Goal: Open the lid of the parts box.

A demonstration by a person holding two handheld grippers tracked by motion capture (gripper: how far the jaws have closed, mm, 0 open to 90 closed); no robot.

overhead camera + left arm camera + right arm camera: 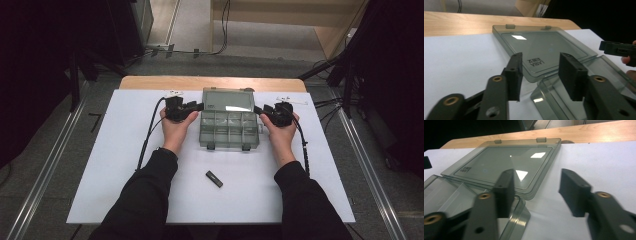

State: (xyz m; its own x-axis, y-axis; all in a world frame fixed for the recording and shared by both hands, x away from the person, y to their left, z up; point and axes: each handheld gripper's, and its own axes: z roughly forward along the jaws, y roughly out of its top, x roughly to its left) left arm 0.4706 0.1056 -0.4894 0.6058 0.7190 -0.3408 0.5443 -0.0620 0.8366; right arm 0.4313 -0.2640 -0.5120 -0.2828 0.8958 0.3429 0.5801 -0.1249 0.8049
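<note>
Clear compartment box (229,128) mid-table on the white sheet (115,165), lid (228,100) flung flat open behind it, left gripper (198,106) at its left corner, right gripper (259,111) at its right corner, both jaws parted and gripping nothing, small black bar (214,178) lying nearer the person.

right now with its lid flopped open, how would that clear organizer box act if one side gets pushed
The organizer box looks like thin, empty plastic, so probably light and prone to sliding or pivoting on the smooth white table. Its lid lies flat behind on hinges, so it would likely drag along. The glossy walls may feel slippery.
</note>
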